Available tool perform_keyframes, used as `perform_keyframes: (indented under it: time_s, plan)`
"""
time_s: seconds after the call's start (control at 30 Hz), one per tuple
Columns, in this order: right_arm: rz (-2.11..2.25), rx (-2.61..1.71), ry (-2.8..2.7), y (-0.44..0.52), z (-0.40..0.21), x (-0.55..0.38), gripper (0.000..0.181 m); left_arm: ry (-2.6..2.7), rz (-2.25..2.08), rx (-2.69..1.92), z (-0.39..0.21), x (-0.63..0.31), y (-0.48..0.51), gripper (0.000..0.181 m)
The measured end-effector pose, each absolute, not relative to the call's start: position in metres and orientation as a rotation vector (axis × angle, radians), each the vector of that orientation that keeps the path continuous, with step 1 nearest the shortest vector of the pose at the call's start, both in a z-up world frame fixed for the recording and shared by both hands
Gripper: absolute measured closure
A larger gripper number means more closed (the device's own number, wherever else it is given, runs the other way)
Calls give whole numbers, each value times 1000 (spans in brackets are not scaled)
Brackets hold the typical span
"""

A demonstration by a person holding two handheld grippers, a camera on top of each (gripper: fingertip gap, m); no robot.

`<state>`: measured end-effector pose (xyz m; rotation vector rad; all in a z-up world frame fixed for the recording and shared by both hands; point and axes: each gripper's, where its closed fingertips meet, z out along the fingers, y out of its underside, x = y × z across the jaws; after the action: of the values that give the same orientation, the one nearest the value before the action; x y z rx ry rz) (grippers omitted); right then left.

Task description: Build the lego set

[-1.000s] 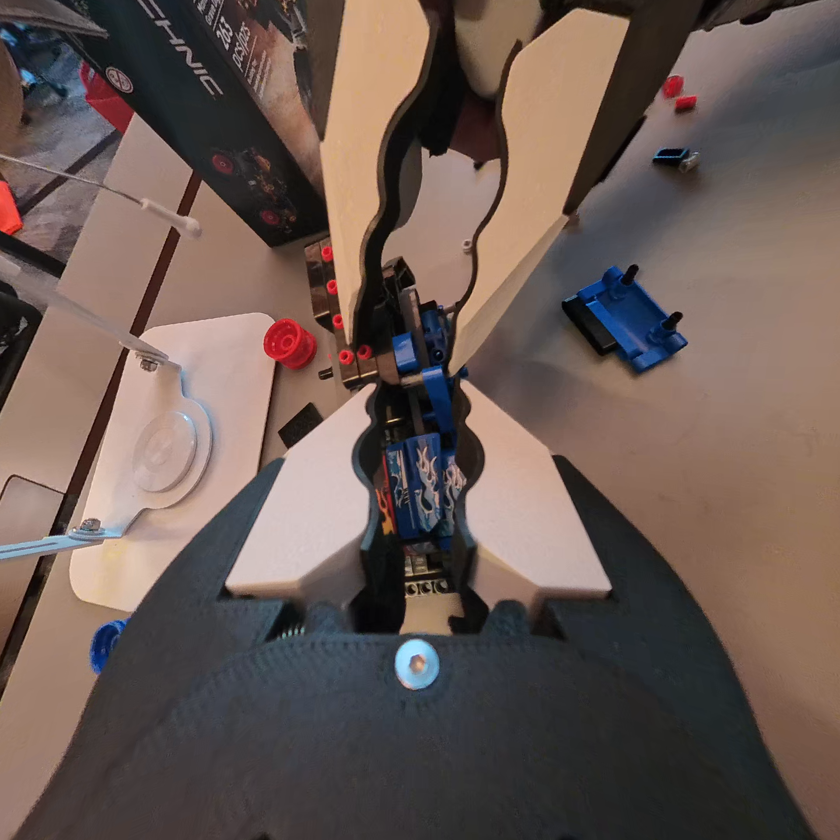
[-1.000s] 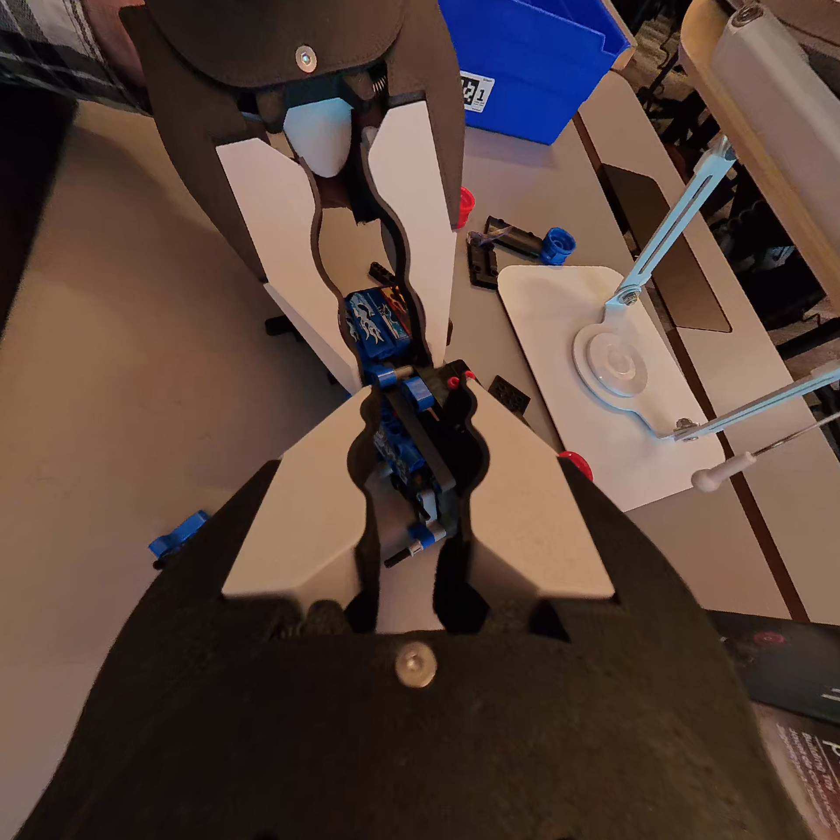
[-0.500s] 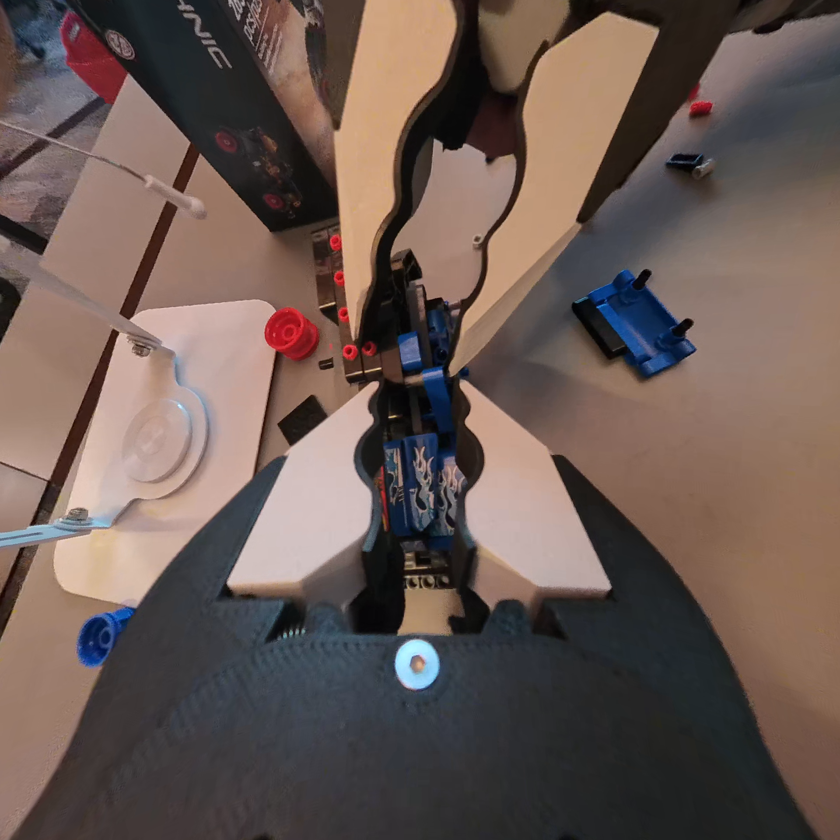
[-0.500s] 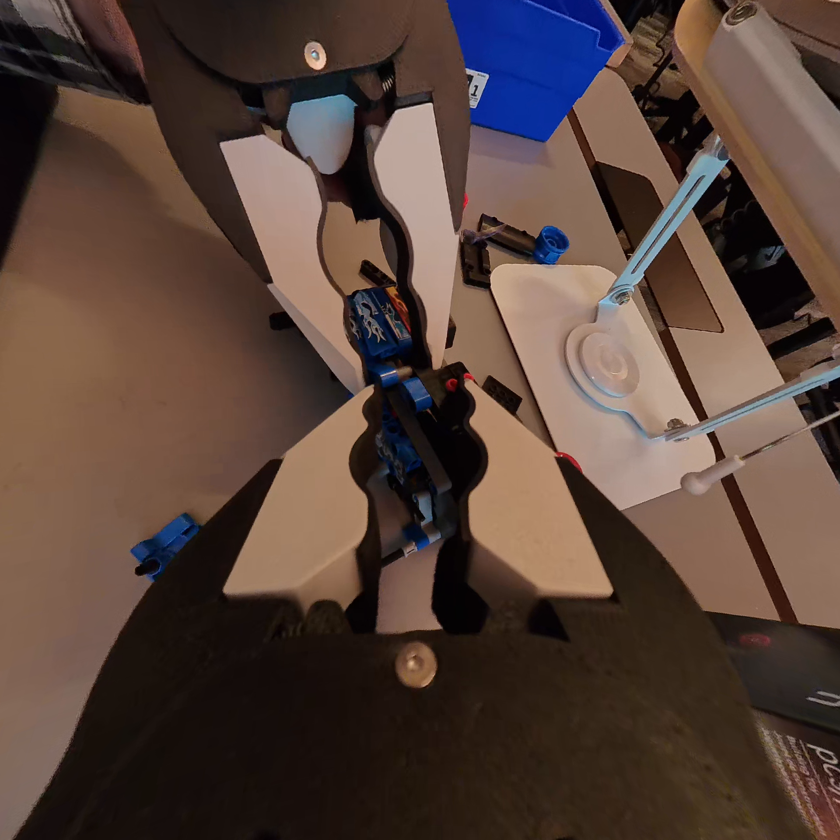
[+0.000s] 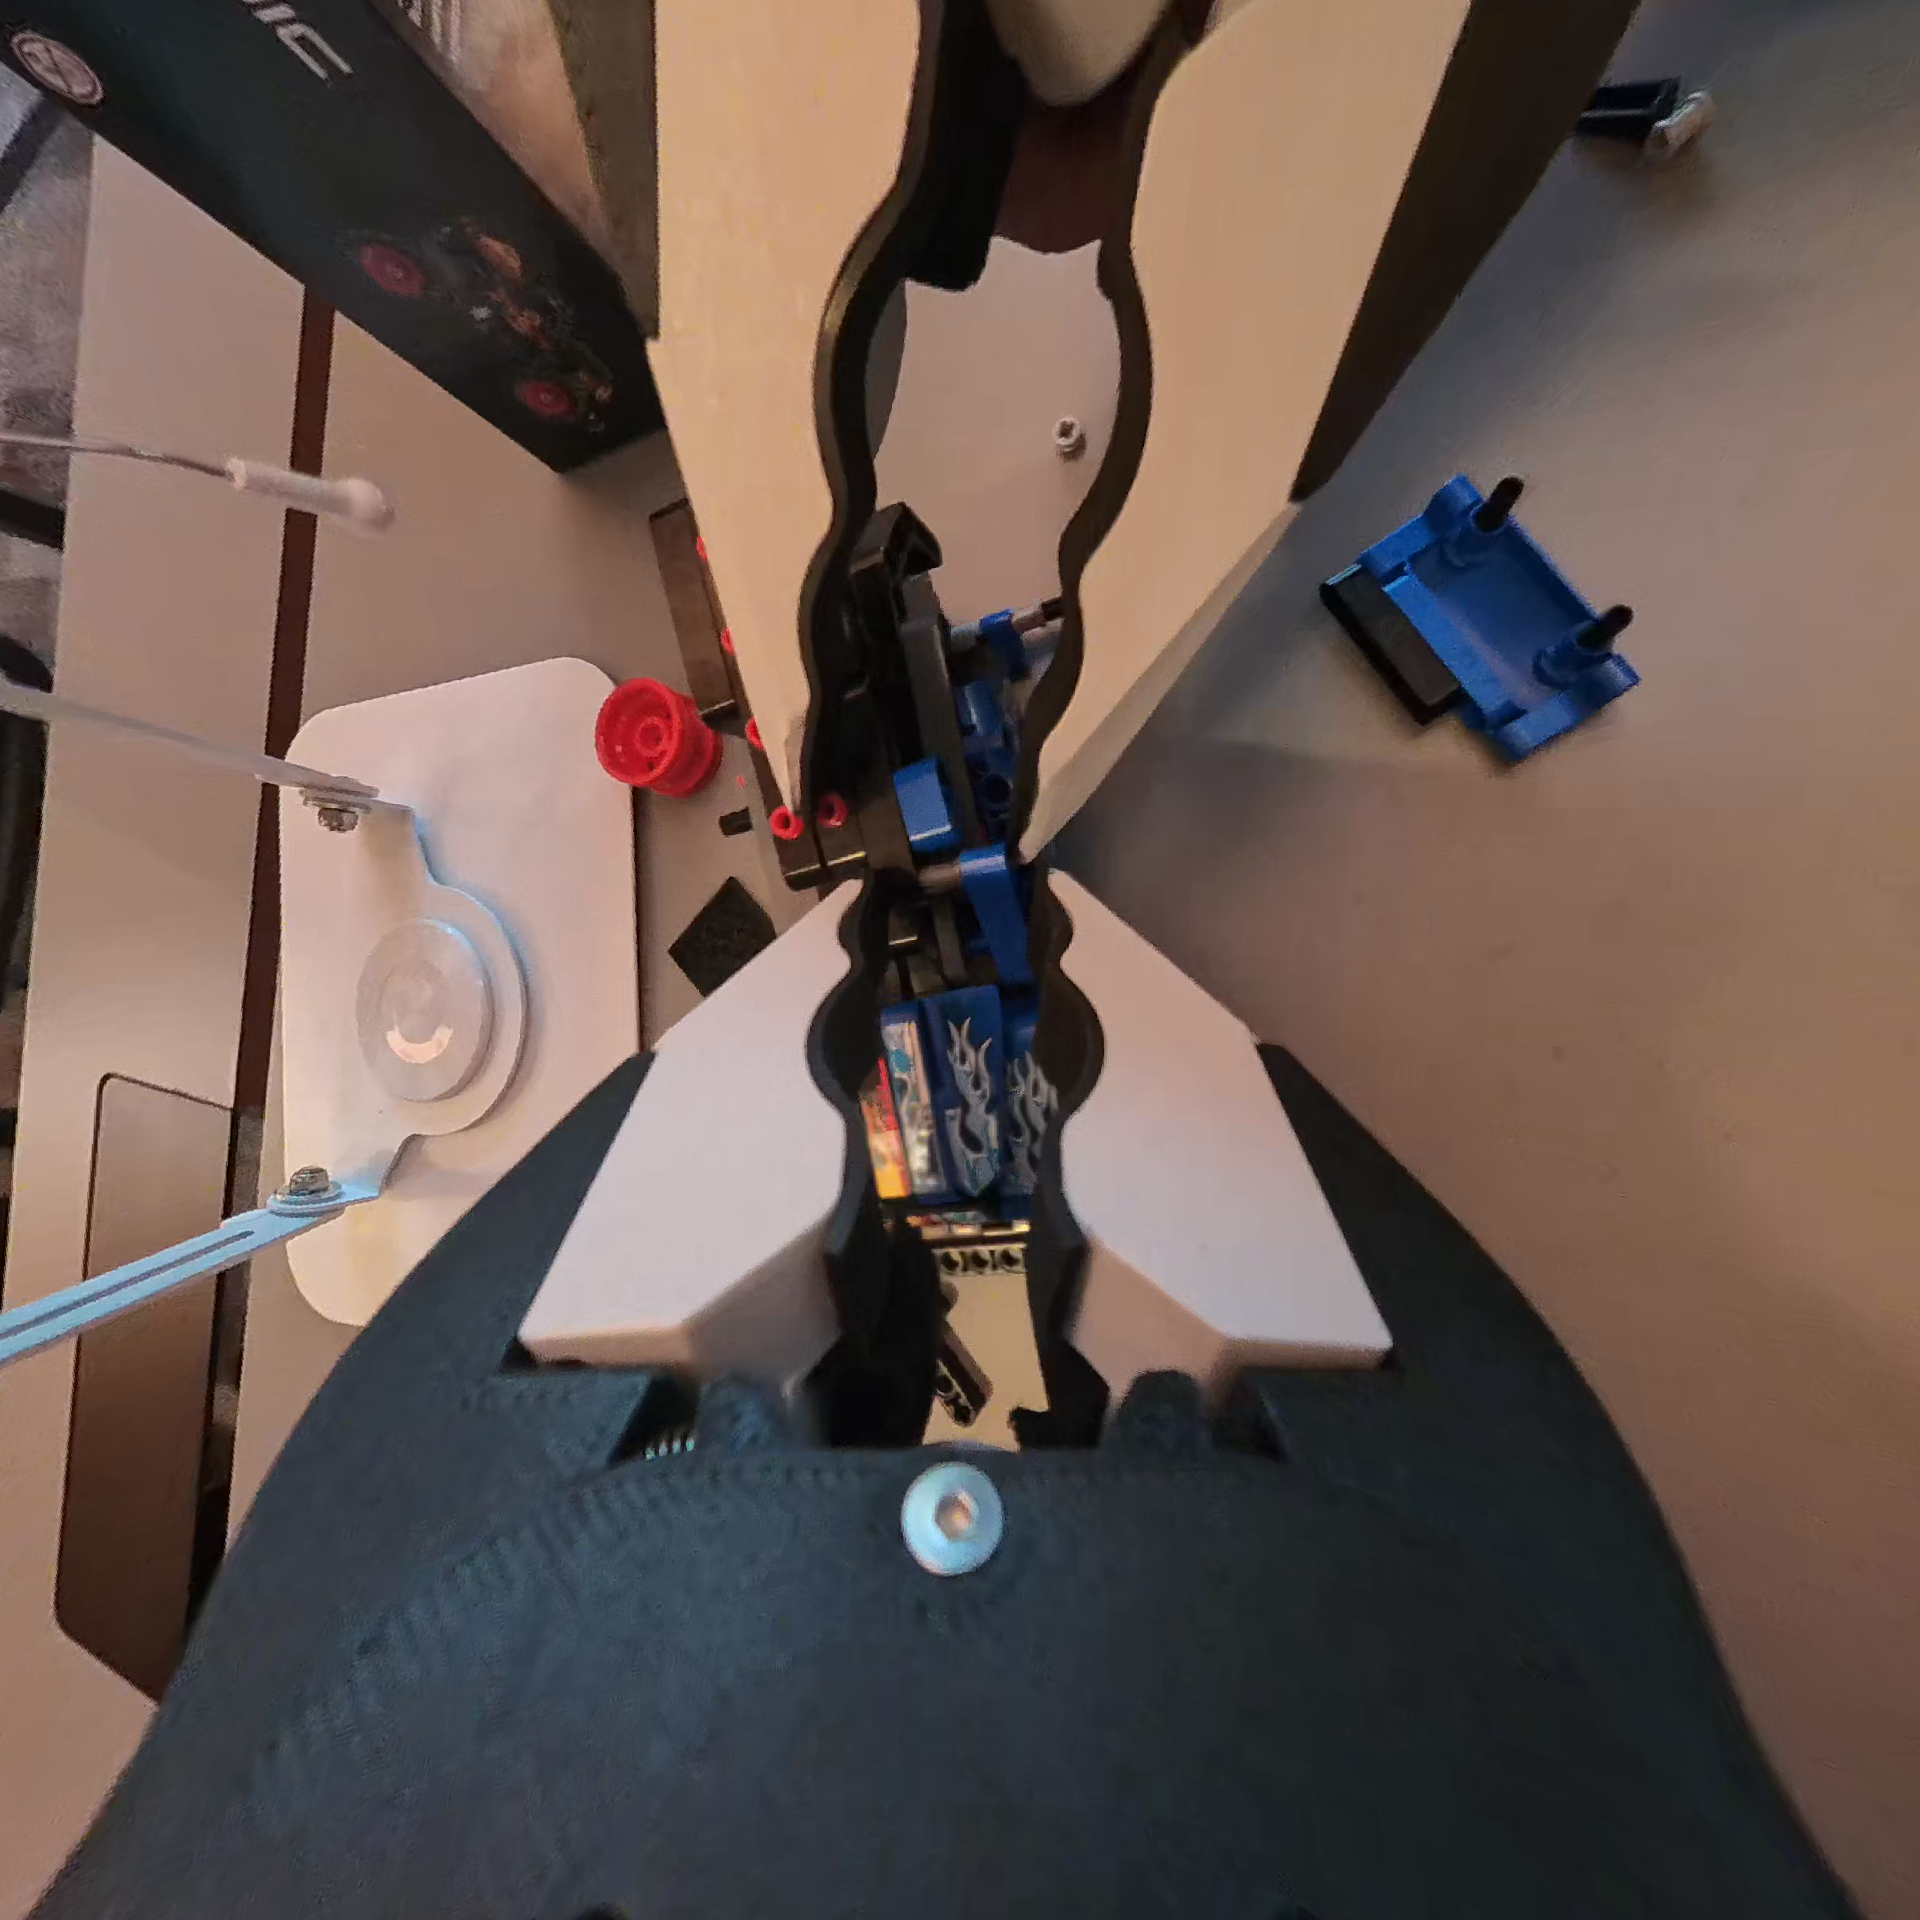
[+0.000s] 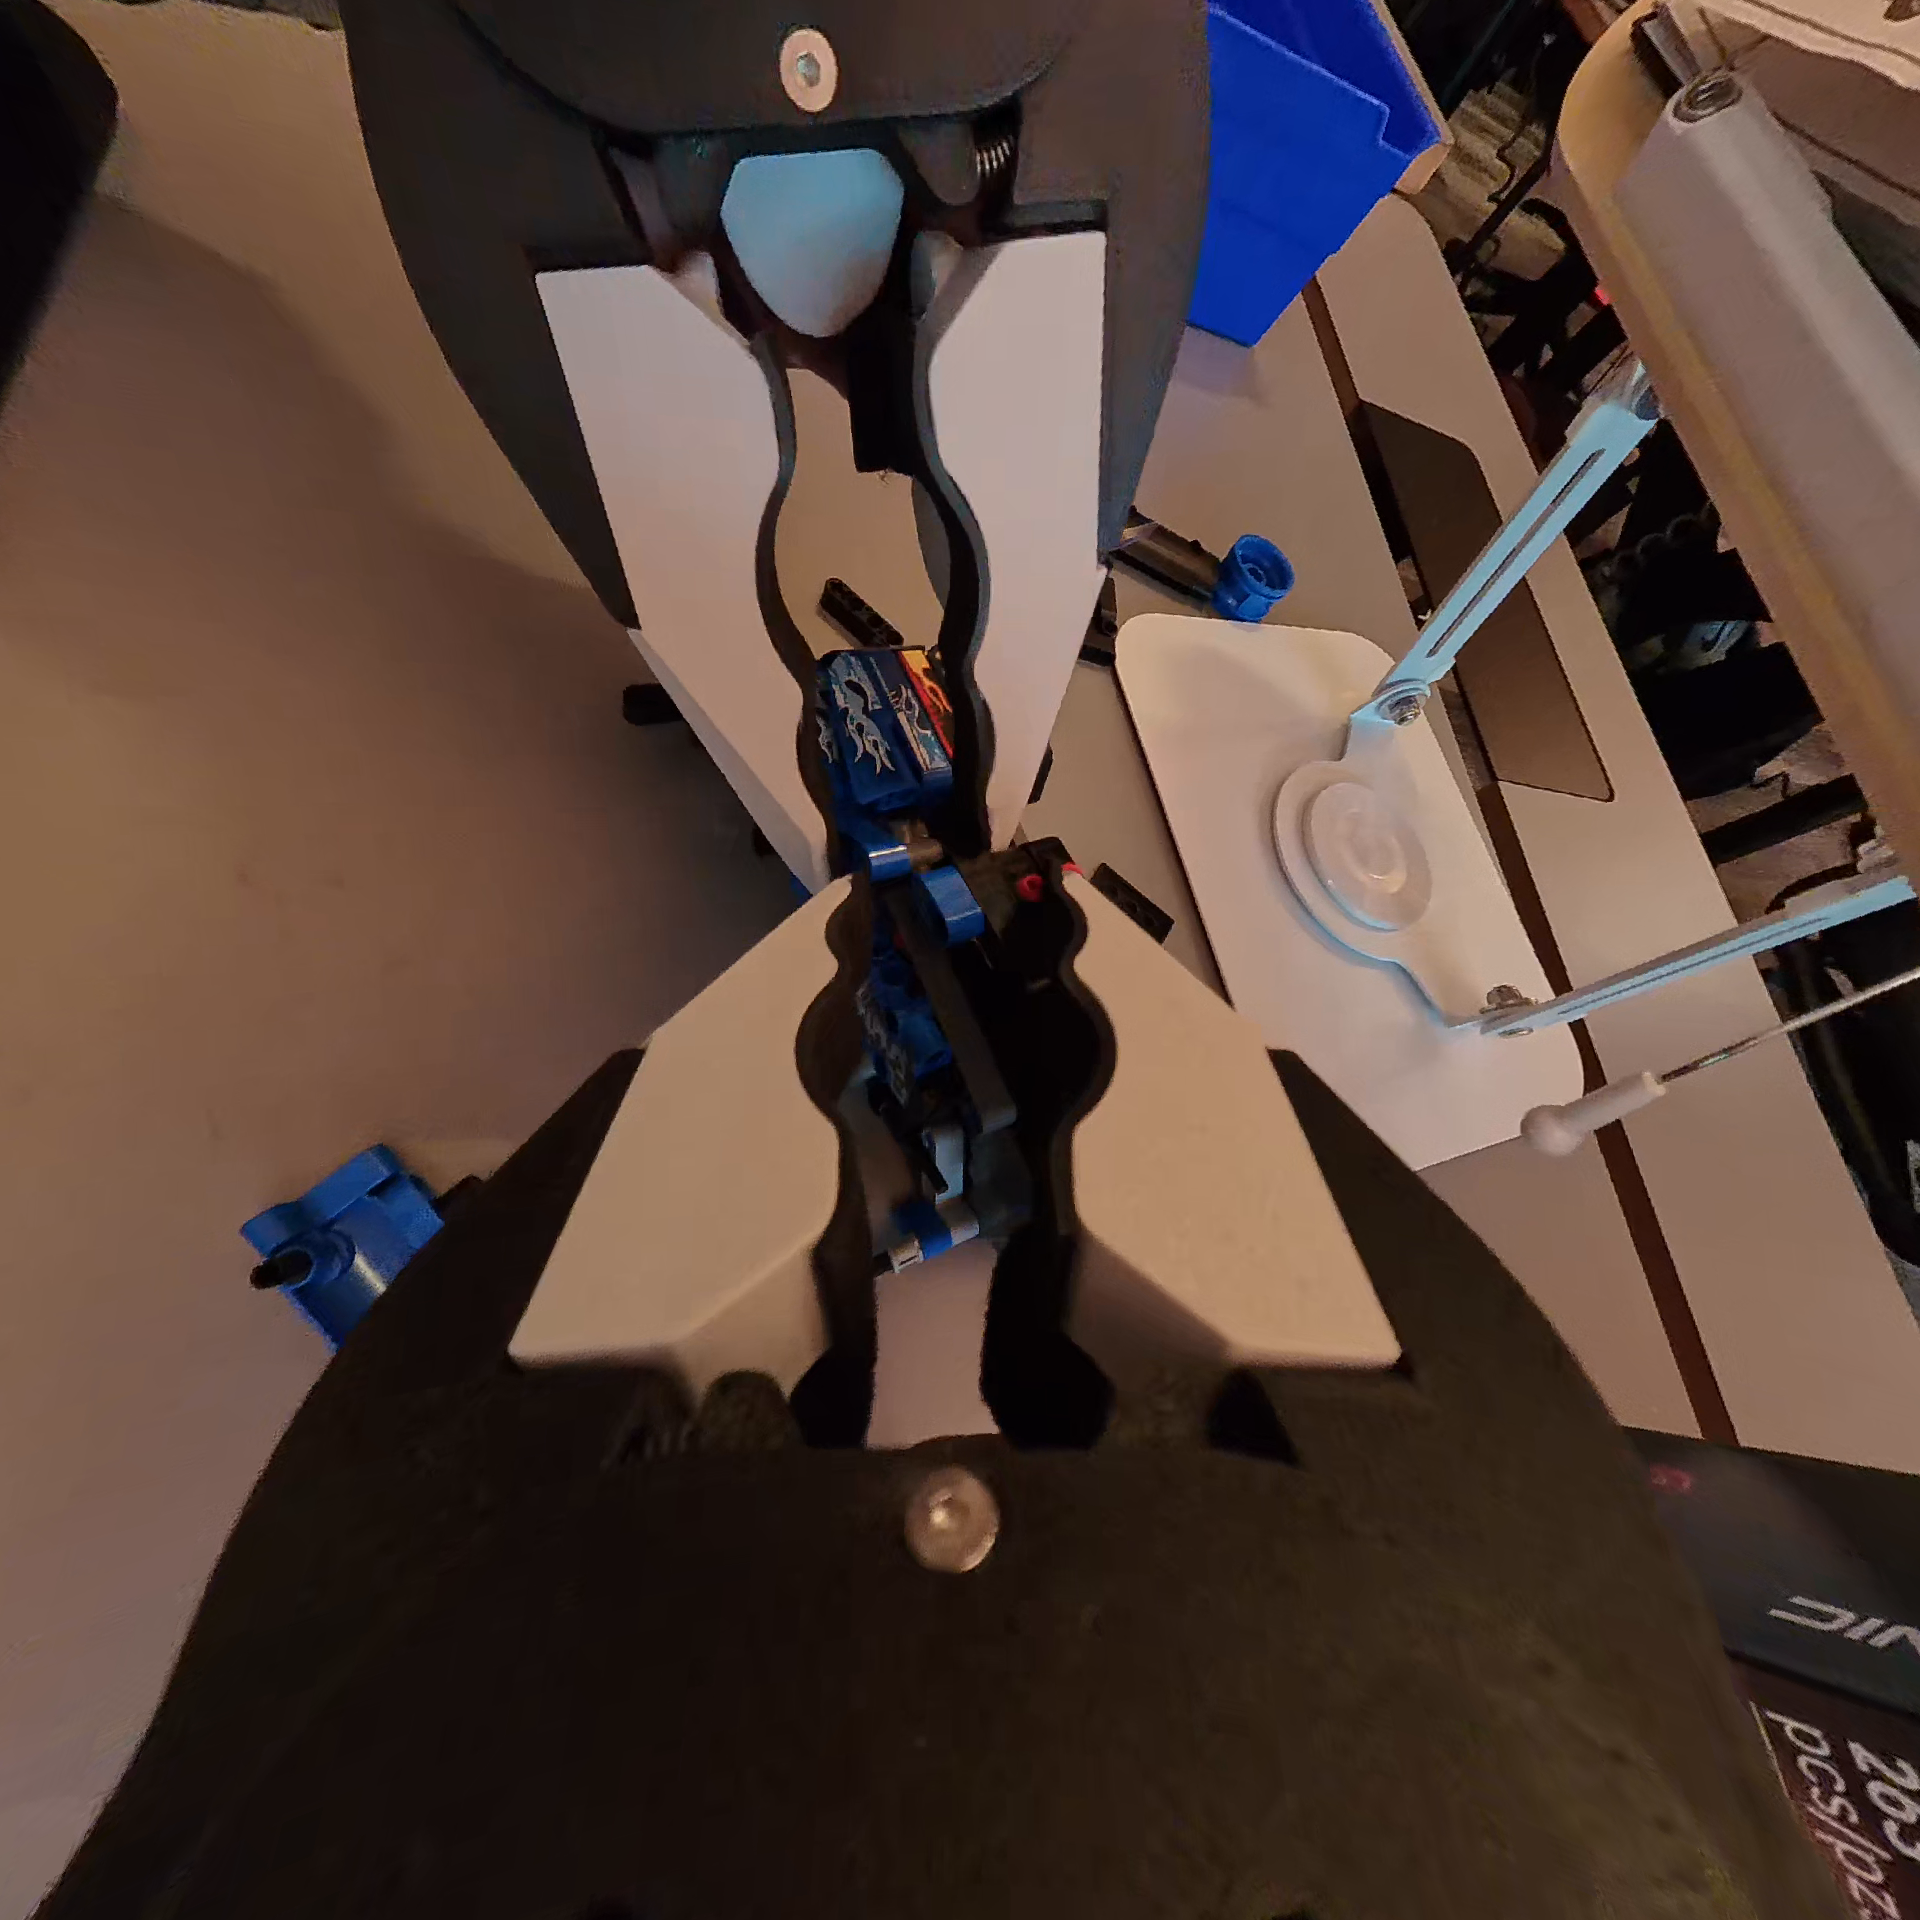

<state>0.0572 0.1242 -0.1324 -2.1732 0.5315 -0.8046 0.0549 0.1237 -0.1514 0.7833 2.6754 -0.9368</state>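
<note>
A small lego model [image 5: 966,1091] of blue flame-printed panels and black beams hangs above the table, held at both ends. My left gripper [image 5: 945,883] is shut on its blue flame-printed end. My right gripper [image 5: 914,842] comes in from the top of the left wrist view, tip to tip with the left one. In the right wrist view my right gripper [image 6: 961,894] is shut on the model's black and blue end [image 6: 935,1039]. My left gripper [image 6: 914,831] reaches down from the top there, around the flame panels [image 6: 883,727].
On the table lie a blue panel with black pins [image 5: 1486,623], also in the right wrist view [image 6: 343,1236], a red wheel hub [image 5: 655,738], a black tile [image 5: 722,930] and a blue hub [image 6: 1252,571]. A white base with metal arms [image 6: 1351,831], the set's box [image 5: 364,208] and a blue bin [image 6: 1288,166] stand around. My left and right fingertips are right by each other. The black tile [image 5: 722,930] sits 10 cm or so from the ends of my left fingers.
Both grippers keep the same hold on the model. The pair has drifted slightly over the table, so the loose parts and the box have shifted a little in both views.
</note>
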Motion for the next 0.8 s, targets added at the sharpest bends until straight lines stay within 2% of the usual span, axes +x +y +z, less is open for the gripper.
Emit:
perform_keyframes:
  time_s: [0.3, 0.33, 0.4, 0.47, 0.5, 0.57, 0.8]
  plan:
    - [-786, -2172, 602, 119, -131, 62, 150, 2676, -1047, 671, -150, 61, 120, 156]
    - [-803, -2195, 603, 119, -130, 63, 148, 2664, -1053, 673, -150, 62, 121, 155]
    - [-799, -2243, 626, 115, -132, 70, 130, 2636, -1067, 677, -151, 61, 120, 155]
    - [-735, -2280, 615, 114, -134, 72, 126, 2633, -1094, 656, -150, 62, 120, 153]
    - [-697, -2301, 606, 115, -135, 72, 127, 2632, -1108, 650, -151, 62, 120, 154]
    - [-642, -2343, 567, 118, -136, 71, 140, 2623, -1127, 652, -150, 62, 119, 155]
    - [-541, -2372, 594, 117, -137, 73, 146, 2623, -1116, 675, -149, 62, 118, 156]
